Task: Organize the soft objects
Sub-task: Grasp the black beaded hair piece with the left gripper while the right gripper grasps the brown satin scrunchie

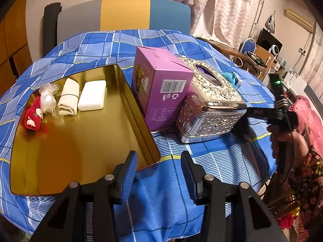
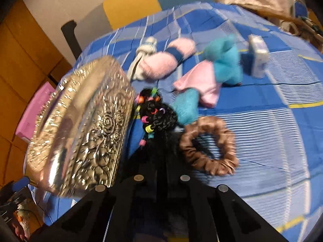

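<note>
A gold tin tray holds a red soft toy, a plastic-wrapped bundle, a rolled cream cloth and a white pad. My left gripper hovers open and empty over the tray's near corner. My right gripper is shut, with the black strands of a beaded black hairpiece running in between its fingers, which are dark and blurred. Beside it lie a brown scrunchie, a teal plush, a pink satin pouch and a pink fluffy piece.
An embossed silver tissue box and a purple carton stand between the tray and the loose items on the blue checked tablecloth. A small white box lies at the far right. A chair stands behind the table.
</note>
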A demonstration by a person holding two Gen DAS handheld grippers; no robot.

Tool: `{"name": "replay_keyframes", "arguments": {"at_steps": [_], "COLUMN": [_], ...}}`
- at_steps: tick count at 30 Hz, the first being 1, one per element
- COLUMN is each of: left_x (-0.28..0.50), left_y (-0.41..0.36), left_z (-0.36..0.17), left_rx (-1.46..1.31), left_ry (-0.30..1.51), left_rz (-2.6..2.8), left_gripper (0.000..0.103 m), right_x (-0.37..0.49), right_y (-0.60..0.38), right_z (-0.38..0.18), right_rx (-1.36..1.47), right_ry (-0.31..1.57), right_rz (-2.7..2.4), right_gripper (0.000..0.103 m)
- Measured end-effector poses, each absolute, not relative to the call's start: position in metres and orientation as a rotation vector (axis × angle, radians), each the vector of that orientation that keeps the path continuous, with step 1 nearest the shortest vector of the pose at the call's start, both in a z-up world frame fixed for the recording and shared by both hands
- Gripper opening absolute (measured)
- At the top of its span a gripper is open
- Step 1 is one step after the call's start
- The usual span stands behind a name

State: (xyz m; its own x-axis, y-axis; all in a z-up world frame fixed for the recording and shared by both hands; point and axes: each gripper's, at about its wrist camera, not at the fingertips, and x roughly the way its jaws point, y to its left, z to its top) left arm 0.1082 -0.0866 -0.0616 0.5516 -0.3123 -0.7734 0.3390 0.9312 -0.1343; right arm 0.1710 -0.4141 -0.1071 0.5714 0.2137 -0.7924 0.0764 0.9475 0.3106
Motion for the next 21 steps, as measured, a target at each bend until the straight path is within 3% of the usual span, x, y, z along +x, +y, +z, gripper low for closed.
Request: {"name": "replay_keyframes", "arguments": {"at_steps": [9, 13, 16, 19, 21], "left_x": [0.105, 0.102, 0.098, 0.093, 0.09], "left_y": [-0.112, -0.128, -0.146, -0.166, -0.177], "left_z": [-0.061, -0.061, -0.059, -0.055, -0.053], "left_rx": [0.054, 0.067, 0.078, 0.102, 0.115], "left_ry": [0.912, 0.922, 0.924, 0.916, 0.913], "left_rz": [-0.45, -0.491, -0.528, -0.569, -0.59], "left_gripper": [0.045, 0.045, 0.045, 0.045, 0.045], "right_x": [0.113, 0.091, 0.082, 0.092, 0.109], "right_y": [-0.501, -0.515, -0.508, -0.516, -0.528], "right_z": [-0.078, -0.079, -0.063, -0.055, -0.058], "right_rx": [0.35, 0.405, 0.352, 0.327, 0.352], "right_ry": [0.935, 0.983, 0.912, 0.871, 0.875], "right_rz": [-0.165, -0.026, -0.016, -0.139, -0.2], "right_gripper": [0.003, 0.009, 0.029, 0.036, 0.048]}}
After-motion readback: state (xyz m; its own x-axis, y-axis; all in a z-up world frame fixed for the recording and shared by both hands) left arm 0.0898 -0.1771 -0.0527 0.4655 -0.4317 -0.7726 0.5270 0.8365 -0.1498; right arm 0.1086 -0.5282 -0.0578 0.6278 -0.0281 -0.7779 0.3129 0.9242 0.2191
